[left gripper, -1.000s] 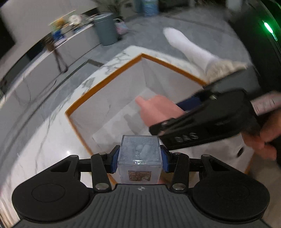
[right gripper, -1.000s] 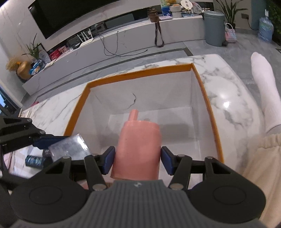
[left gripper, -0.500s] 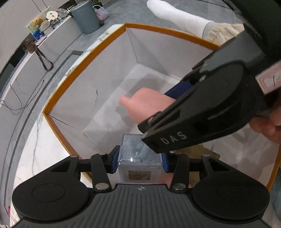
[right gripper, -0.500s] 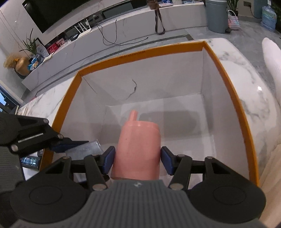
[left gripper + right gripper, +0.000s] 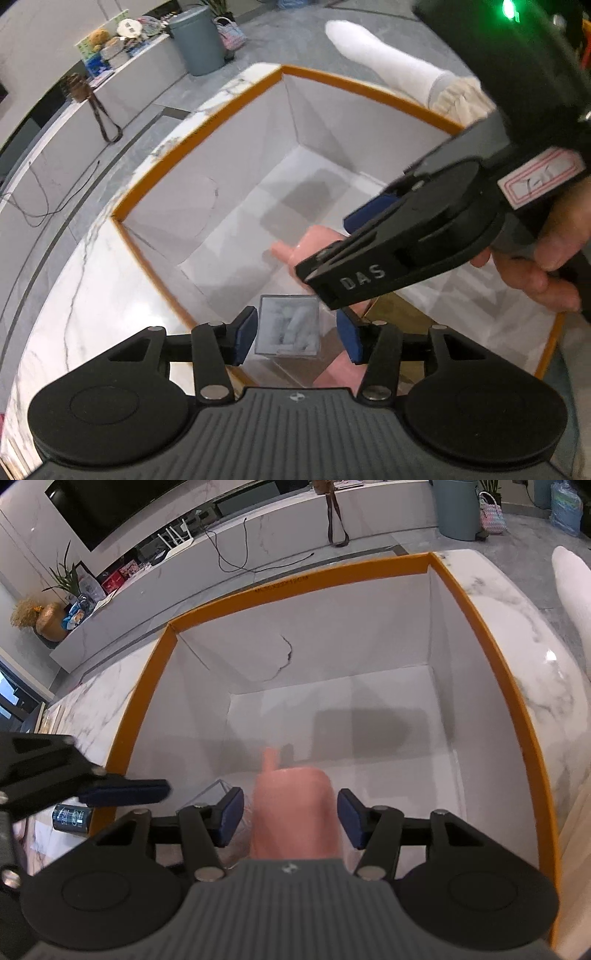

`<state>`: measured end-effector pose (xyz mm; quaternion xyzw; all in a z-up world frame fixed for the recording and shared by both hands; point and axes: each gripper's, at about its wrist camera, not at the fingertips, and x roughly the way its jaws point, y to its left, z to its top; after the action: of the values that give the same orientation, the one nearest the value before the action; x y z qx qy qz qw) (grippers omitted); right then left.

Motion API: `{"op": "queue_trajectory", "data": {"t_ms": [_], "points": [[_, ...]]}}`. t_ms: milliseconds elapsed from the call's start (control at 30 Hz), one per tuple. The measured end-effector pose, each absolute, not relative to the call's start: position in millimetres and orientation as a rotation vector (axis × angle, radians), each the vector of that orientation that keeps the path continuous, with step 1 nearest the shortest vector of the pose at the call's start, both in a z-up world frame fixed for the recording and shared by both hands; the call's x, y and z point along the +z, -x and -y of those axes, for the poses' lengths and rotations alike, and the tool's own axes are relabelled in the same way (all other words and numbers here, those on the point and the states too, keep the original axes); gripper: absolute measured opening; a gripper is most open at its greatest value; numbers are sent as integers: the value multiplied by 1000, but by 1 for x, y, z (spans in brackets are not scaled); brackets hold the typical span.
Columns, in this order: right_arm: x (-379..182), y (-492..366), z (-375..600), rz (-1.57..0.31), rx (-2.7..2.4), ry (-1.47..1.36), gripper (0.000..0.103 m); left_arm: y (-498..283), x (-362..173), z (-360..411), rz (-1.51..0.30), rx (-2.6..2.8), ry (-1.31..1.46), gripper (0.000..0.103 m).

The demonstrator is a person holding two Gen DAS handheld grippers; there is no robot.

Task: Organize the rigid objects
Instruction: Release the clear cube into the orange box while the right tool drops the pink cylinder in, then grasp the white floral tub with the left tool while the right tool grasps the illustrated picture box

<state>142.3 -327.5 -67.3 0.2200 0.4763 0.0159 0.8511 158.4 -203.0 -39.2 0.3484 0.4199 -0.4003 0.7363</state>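
Release step over box (image 5: 491, 657): left gripper (image 5: 295, 338) open around clear case (image 5: 287, 326); right gripper (image 5: 290, 818) open around pink bottle (image 5: 295, 812). Next: lift both grippers out of box.

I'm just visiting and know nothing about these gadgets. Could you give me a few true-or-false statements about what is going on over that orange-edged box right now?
1. The left gripper is clamped on the clear box. False: its pads stand apart from it.
2. The pink bottle sits between the right gripper's open fingers. True.
3. The orange-rimmed box has white inner walls. True.
4. The box stands on a wooden table. False: white marble.
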Motion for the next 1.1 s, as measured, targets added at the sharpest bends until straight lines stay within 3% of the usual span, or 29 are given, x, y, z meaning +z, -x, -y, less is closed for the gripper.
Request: {"op": "queue_trajectory", "data": {"t_ms": [133,333,667,1100], "points": [[-67,-137,329,-1004,25,-486,42,-160,-28,193,-926,-867,-673,59],[-66,-138,326,-1005,51,-477,36,-163,-17,188,-926,-847,-599,58],[-32,-120,319,-897,34,-396,37,-154,8,161,-893,-822,-484,58],[20,-92,213,-793,281,-200,37,-140,35,58,-883,-680,-423,58]]}}
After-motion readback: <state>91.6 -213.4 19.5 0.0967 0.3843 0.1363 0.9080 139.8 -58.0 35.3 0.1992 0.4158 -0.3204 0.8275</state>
